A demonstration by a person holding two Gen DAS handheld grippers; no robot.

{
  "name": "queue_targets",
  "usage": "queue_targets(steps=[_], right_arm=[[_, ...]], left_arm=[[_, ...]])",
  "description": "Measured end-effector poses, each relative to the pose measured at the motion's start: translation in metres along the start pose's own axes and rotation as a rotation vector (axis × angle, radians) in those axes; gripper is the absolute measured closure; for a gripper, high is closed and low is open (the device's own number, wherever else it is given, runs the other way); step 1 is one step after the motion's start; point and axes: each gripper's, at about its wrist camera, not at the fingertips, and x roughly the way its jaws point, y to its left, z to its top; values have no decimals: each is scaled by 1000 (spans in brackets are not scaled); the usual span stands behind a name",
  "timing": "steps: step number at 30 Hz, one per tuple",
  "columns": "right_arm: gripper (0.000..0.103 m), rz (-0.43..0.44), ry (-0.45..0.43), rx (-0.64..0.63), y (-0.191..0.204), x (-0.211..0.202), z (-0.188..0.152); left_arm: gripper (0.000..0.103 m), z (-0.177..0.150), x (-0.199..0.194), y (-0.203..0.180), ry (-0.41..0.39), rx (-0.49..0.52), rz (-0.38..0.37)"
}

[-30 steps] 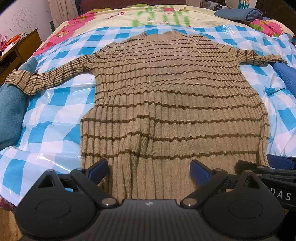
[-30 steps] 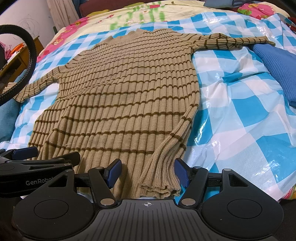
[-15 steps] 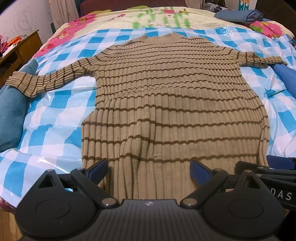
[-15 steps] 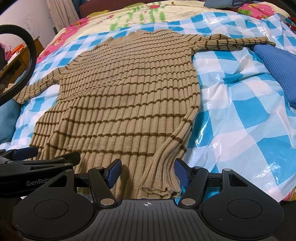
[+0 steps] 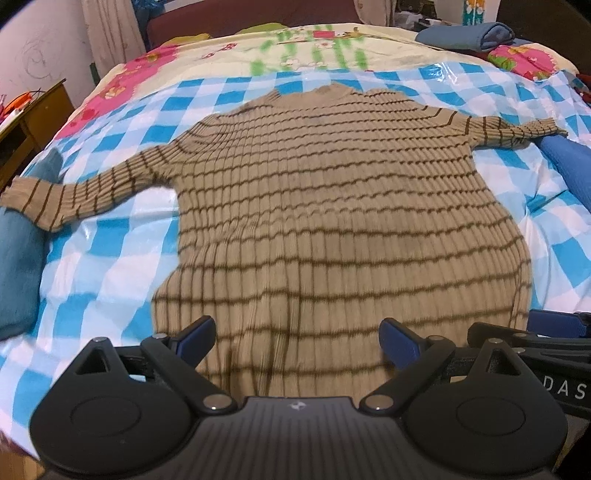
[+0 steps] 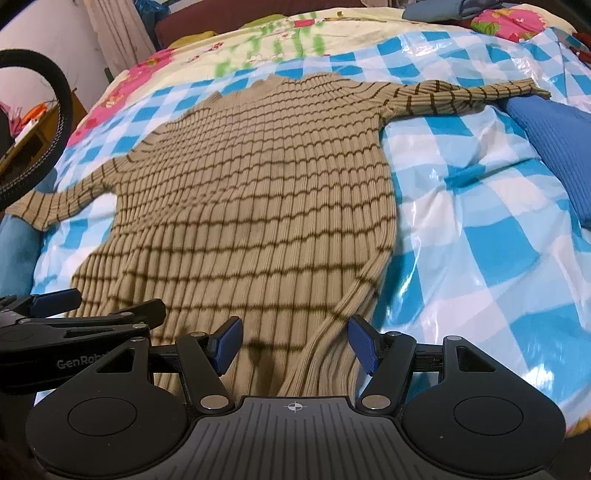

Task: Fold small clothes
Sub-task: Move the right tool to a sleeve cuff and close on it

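A tan ribbed sweater with thin brown stripes lies flat, sleeves spread, on a blue-and-white checked plastic sheet. It also shows in the right wrist view. My left gripper is open over the left part of the hem, holding nothing. My right gripper is open over the hem's right corner, where the fabric bunches into a fold. The hem edge is hidden below both grippers. Each gripper shows at the edge of the other's view.
A blue folded garment lies right of the sweater by the right cuff. A teal garment lies under the left cuff. A flowered bedspread and folded blue cloth are at the back. A wooden cabinet stands left.
Both grippers have risen and drawn back, so the sweater looks smaller and further away. The jaws stay open. The sweater has not moved.
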Motion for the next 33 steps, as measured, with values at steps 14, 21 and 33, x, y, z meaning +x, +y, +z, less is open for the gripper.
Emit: queue_targets(steps=[14, 21, 33], right_arm=[[40, 4, -21, -9, -6, 17, 35], [40, 32, -25, 24, -20, 23, 50], [40, -33, -113, 113, -83, 32, 104]], left_arm=[[4, 37, 23, -8, -19, 27, 12], [3, 54, 34, -15, -17, 37, -17], [3, 111, 62, -72, -68, 119, -105]])
